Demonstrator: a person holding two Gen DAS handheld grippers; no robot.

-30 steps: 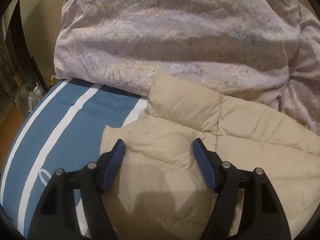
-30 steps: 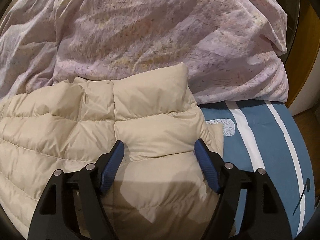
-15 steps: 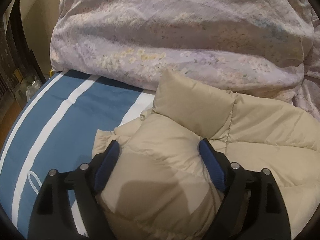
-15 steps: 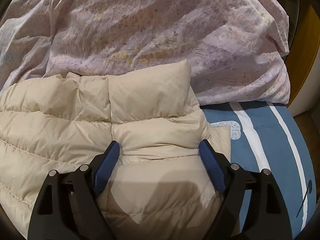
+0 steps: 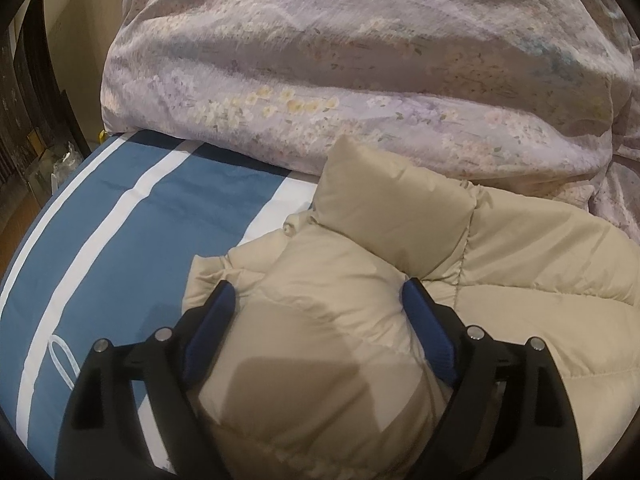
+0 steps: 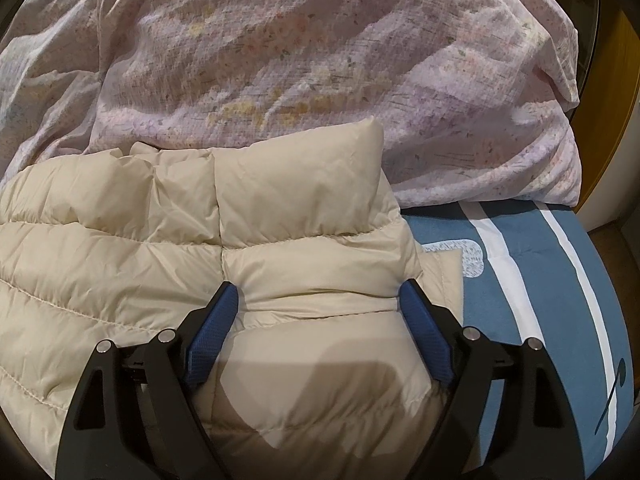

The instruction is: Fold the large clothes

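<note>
Since 1 second ago, both grippers have pushed deeper over the puffy beige quilted jacket point(image 5: 500, 264), which lies on the blue white-striped sheet point(image 5: 120, 232) against the crumpled lilac floral duvet point(image 6: 304, 48). Left gripper point(image 5: 318, 296) and right gripper point(image 6: 318, 294) gape wide, padding bulging between blue ribbed pads, gripping nothing.

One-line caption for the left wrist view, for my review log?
Open left gripper straddles a bunched corner of the beige puffer jacket on the blue striped sheet.
</note>
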